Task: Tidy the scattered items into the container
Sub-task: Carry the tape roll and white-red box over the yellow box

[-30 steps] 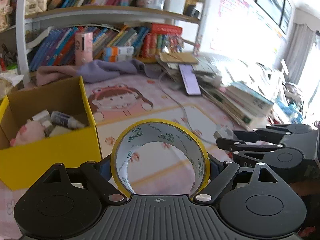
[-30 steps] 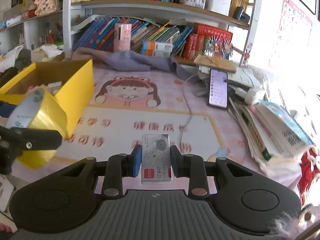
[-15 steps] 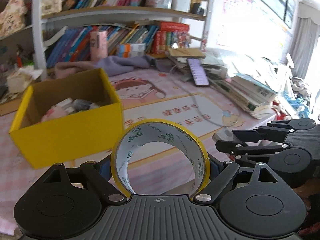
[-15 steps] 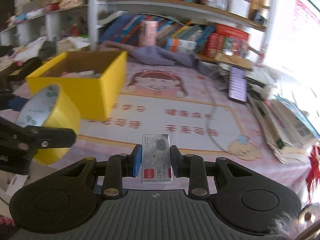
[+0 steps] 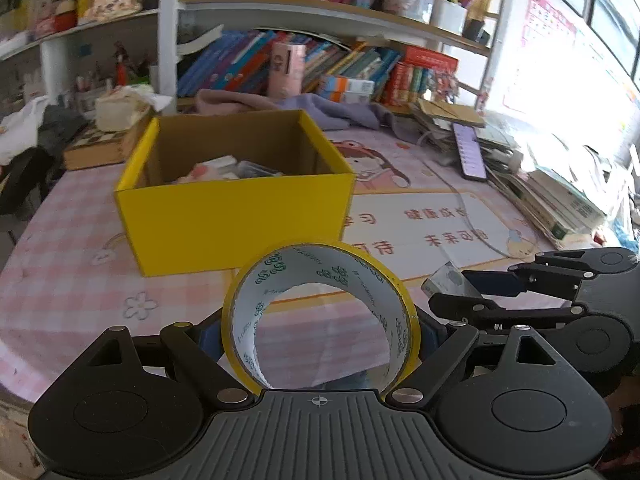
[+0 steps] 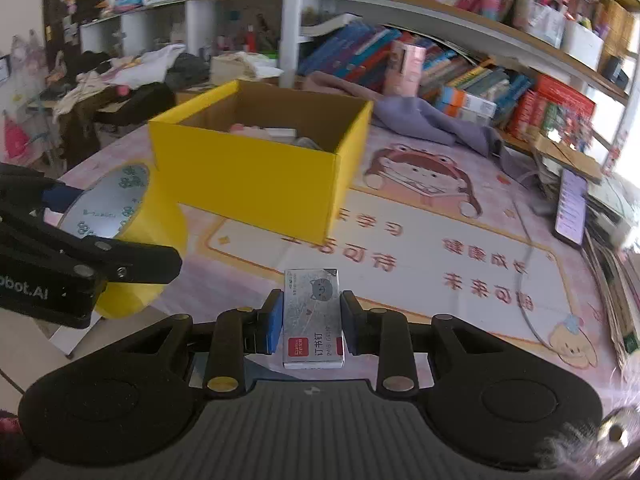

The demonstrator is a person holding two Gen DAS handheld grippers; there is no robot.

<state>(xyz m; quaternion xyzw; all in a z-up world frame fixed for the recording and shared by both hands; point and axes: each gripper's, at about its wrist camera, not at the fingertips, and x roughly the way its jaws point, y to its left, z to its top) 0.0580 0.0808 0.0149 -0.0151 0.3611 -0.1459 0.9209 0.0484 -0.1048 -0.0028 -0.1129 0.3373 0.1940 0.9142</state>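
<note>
My left gripper (image 5: 320, 332) is shut on a yellow tape roll (image 5: 280, 276), held above the near edge of the table. The roll also shows in the right wrist view (image 6: 132, 232). My right gripper (image 6: 312, 320) is shut on a small silver staples box (image 6: 313, 316), also seen at the right of the left wrist view (image 5: 450, 282). The open yellow cardboard box (image 5: 236, 216) stands on the table ahead of both grippers, with several small items inside. It also shows in the right wrist view (image 6: 256, 176).
A pink cartoon desk mat (image 6: 440, 248) covers the table. A phone (image 6: 572, 208) and a white cable (image 5: 460, 204) lie to the right. Stacked books (image 5: 560, 204) line the right edge. A purple cloth (image 6: 432, 120) and bookshelves stand behind the box.
Both grippers have pulled back and swung left with their loads, so the yellow box now sits centred ahead and farther off. Both grips are unchanged.
</note>
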